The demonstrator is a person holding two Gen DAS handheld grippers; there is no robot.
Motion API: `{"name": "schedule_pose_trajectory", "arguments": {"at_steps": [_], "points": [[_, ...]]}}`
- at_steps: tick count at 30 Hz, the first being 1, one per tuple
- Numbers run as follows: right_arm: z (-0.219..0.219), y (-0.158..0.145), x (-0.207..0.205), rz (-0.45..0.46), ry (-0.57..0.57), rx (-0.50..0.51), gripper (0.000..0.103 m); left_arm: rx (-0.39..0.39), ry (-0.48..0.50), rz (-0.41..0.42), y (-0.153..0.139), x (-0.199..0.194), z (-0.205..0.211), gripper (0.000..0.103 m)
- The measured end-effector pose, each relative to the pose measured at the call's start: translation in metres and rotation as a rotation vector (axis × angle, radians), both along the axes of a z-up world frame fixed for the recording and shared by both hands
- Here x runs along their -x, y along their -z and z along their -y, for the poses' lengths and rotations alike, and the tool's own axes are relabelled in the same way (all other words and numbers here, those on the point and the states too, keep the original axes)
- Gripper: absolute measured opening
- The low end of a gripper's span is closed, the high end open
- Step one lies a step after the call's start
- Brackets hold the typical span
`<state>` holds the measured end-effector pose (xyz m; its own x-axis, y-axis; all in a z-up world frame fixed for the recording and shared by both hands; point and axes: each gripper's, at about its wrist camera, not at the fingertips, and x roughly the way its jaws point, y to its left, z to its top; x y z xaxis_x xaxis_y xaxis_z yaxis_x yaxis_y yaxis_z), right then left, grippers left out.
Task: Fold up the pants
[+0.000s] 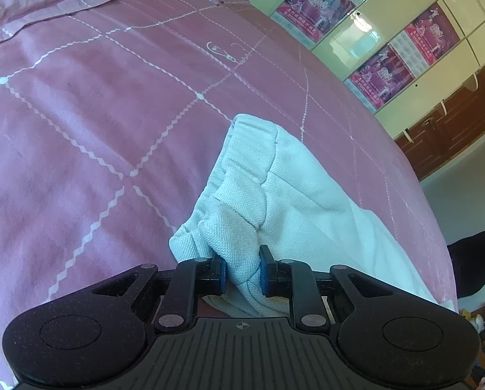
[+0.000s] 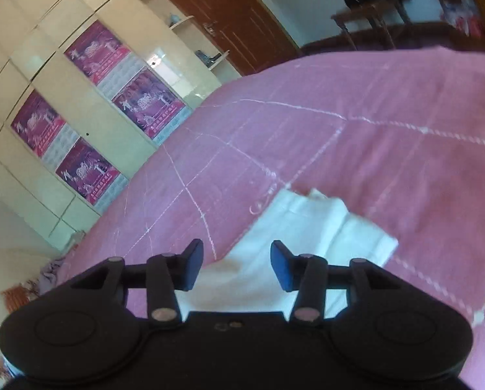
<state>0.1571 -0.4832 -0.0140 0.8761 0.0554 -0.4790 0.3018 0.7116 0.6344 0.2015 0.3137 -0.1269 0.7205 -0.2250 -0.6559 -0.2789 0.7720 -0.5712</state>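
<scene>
- While lying on the pink bed cover [image 1: 96,104], white pants [image 1: 268,178] bunched at the near end, with ribbed waistband folds lifted and the rest spread toward the bed edge.
- Seen from the right wrist view as a flatter white strip [image 2: 323,227], partly doubled over, far end squared on the cover.
- Left gripper [image 1: 242,273] closed on a thick fold of the pants, blue pads pressing the cloth from both sides, fabric filling the gap.
- Right gripper [image 2: 237,265] held wide apart, nothing between the fingers, hovering just above the white cloth; contact with it not possible to tell, picture blurred.
- Step in hand, by judgement: one corner taken up, second hold not yet made, so fold only at its beginning or between two folds.
- Next move probably calls for the right gripper to lower and pinch an edge of the cloth, matching the left one, then both to carry the cloth across evenly.
- Needed care: grasping one layer only or too many, and keeping tension equal so that no creases stay.
- Around: cream wardrobe [image 2: 80,104] with purple posters [image 2: 148,107] beside the bed, brown door [image 2: 236,9] further off, dark object [image 1: 473,260] beyond the bed edge.
</scene>
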Motion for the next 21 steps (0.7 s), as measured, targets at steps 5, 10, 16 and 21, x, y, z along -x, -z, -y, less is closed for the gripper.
{"name": "schedule_pose_trajectory", "arguments": {"at_steps": [5,10,16,21], "points": [[0.014,0.052,0.001,-0.079,0.004,-0.184,0.043,-0.007,0.007,-0.004,-0.001,-0.001,0.001,0.019],[0.031,0.097,-0.025,-0.041,-0.023,-0.439,0.037,0.005,0.001,0.003,0.0,0.0,0.0,0.019],[0.035,0.057,-0.02,0.211,-0.092,-0.508,0.037,0.009,0.002,0.008,0.002,0.0,-0.001,0.019],[0.043,0.084,-0.026,0.11,-0.074,-0.503,0.038,0.019,0.0,0.014,0.003,0.002,-0.001,0.019]]}}
